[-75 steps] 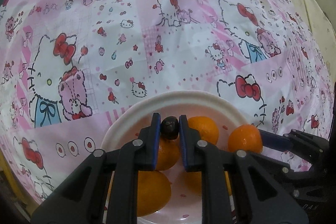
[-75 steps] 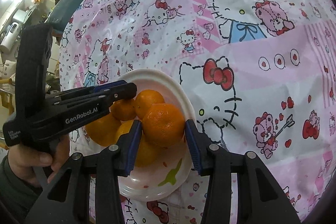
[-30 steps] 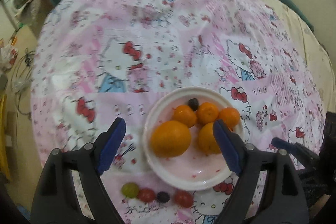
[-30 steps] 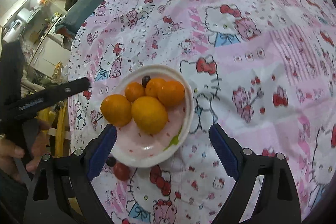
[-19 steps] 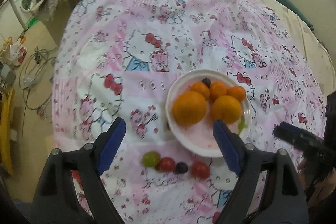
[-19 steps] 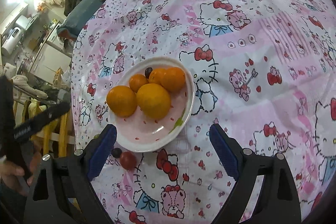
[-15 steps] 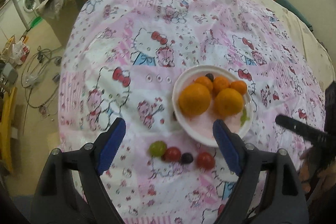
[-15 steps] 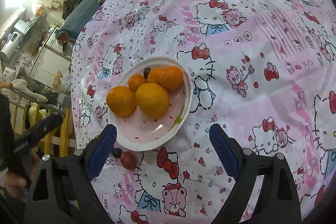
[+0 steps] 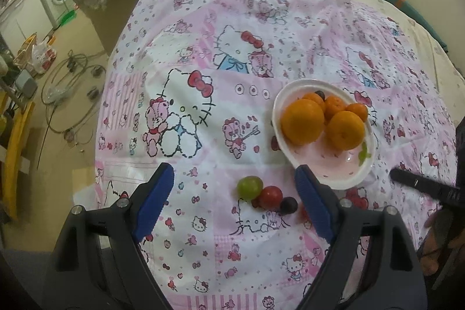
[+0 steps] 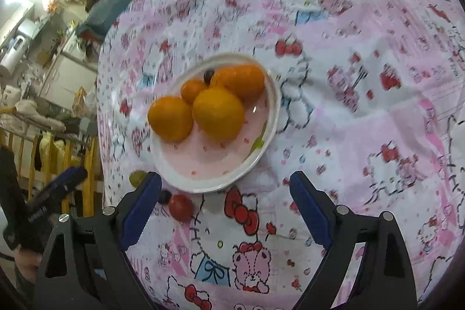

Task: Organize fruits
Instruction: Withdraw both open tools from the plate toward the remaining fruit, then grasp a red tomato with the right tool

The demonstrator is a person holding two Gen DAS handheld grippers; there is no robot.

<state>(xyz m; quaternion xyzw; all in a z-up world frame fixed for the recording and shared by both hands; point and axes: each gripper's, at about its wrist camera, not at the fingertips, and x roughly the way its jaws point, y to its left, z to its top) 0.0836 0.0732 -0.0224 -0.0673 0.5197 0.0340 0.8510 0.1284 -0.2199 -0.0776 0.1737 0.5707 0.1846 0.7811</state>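
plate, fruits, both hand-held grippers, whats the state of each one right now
plate: upright on the tablecloth, partly filled.
oranges: five, clustered in the plate.
dark grape in plate: at the far rim, against the oranges.
green grape: loose on the cloth, outside the plate.
red tomato: loose, beside the green grape.
dark grape on cloth: loose, beside the tomato.
left hand-held gripper: open, empty.
right hand-held gripper: open, empty.

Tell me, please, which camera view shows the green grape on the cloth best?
The left wrist view: the green grape lies fully visible and sharp between the open fingers. The right wrist view shows only part of it, blurred, beside that gripper's finger.
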